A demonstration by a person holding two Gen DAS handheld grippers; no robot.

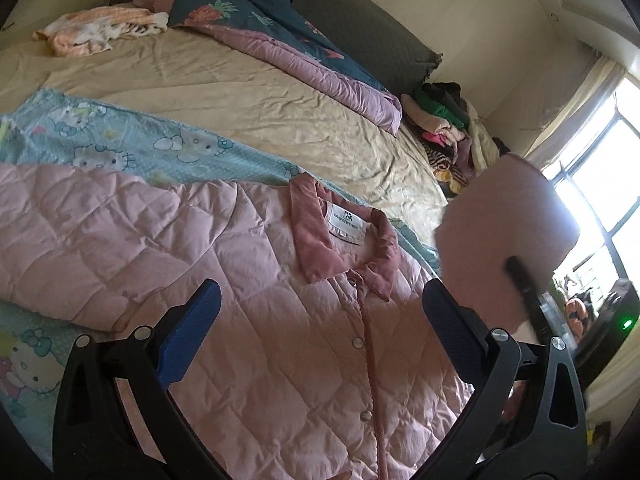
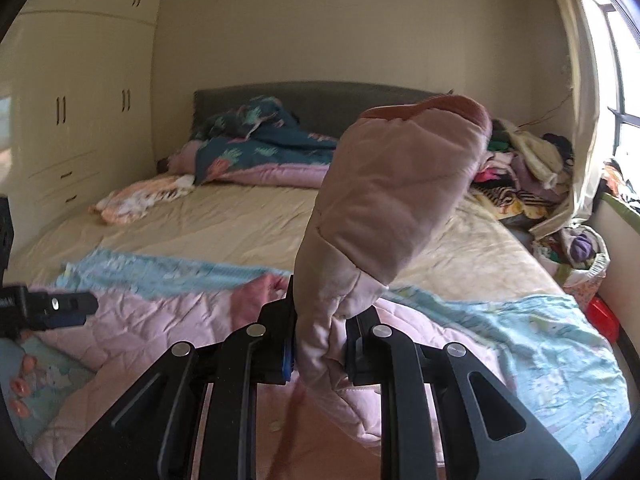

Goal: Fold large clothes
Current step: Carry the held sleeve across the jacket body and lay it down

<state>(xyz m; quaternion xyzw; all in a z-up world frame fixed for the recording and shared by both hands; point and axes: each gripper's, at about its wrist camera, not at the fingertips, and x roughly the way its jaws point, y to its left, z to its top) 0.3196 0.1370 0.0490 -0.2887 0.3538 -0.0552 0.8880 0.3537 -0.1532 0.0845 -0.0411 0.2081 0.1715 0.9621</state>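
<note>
Pink quilted button-front jacket (image 1: 248,320) lies spread front-up on the bed, directly beneath the left tongs (image 1: 320,312), whose blue-padded jaws gape wide and empty above its placket. Right tongs (image 2: 320,344) are clamped on the jacket's padded sleeve (image 2: 384,200), lifted upright. Behind lies a light-blue cartoon-print blanket (image 1: 132,140).

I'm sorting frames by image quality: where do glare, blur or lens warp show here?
Left wrist view: the window blows out white, and the lifted pink sleeve beside it is smeared. Right wrist view: window glare on the right edge; the wardrobe bows from fisheye.
</note>
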